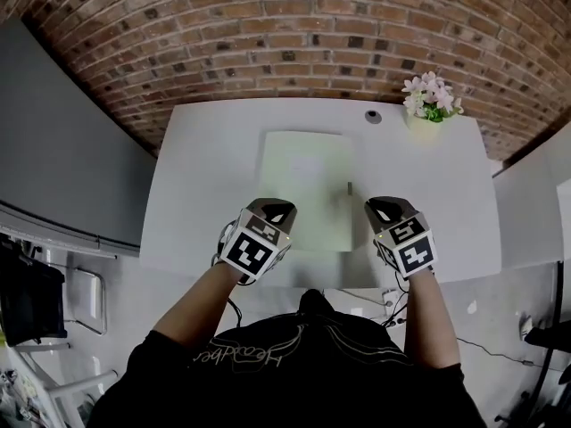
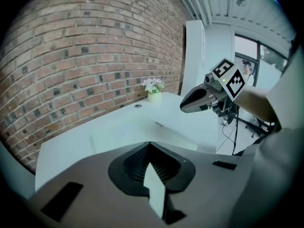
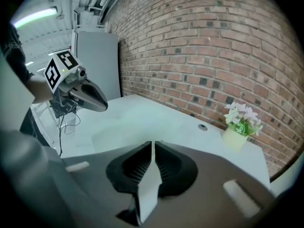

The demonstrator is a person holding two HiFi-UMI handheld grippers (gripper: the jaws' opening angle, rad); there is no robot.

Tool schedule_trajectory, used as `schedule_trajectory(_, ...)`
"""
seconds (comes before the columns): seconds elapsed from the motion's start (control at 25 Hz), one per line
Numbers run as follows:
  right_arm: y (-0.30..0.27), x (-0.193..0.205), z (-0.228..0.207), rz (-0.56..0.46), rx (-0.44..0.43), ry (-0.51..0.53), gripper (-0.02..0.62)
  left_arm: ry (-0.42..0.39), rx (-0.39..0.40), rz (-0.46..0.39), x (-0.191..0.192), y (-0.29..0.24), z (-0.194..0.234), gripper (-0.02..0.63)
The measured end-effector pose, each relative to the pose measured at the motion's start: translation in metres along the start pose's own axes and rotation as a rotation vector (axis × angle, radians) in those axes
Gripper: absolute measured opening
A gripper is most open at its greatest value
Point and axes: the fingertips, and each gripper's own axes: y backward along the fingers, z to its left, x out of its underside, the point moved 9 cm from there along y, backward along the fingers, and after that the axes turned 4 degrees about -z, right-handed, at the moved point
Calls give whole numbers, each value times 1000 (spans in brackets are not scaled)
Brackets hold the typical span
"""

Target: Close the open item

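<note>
**Both tongs pinched, pale flat item between them**

Far left, L gripper (image 1: 270, 210) sits over the near-left corner of the task item. Its own view shows the jaws pressed together w/ nothing between them. I can't tell whether the tip touches the item or hovers just above it.

Centre of the white table (image 1: 196, 194): the item itself, a pale greenish flat rectangular panel (image 1: 308, 185), lying flat w/ its long side running away from me. A small grey tab (image 1: 349, 186) stands near its right edge. I can't tell from here whether it's a lid, cover or folder — nothing looks raised.

R gripper (image 1: 385, 208) is just beside the panel's near-right edge. Its jaws are likewise closed to a thin slit and hold nothing.

Further back on the right there's a round grey cable port (image 1: 373, 116) in the tabletop. Next to it is a flower pot (image 1: 425, 123) w/ pale pink blooms — at the table's far-right corner, against the brick wall (image 1: 285, 34).
</note>
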Motion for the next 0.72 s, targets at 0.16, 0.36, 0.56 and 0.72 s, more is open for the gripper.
schedule_trajectory(0.16,55,-7,26,-107,35,15,18,81,23,-96,8,50,-16,2)
schedule_trajectory(0.36,128,-15,71,-192,91,71,5,79,25,-196,26,116,-41,2)
schedule_trajectory(0.56,186,-22,133,-372,34,-61,5,104,55,-325,44,183,-62,2)
schedule_trajectory(0.72,202,-24,180,-489,-30,-167,5,170,147,-424,66,222,-74,2)
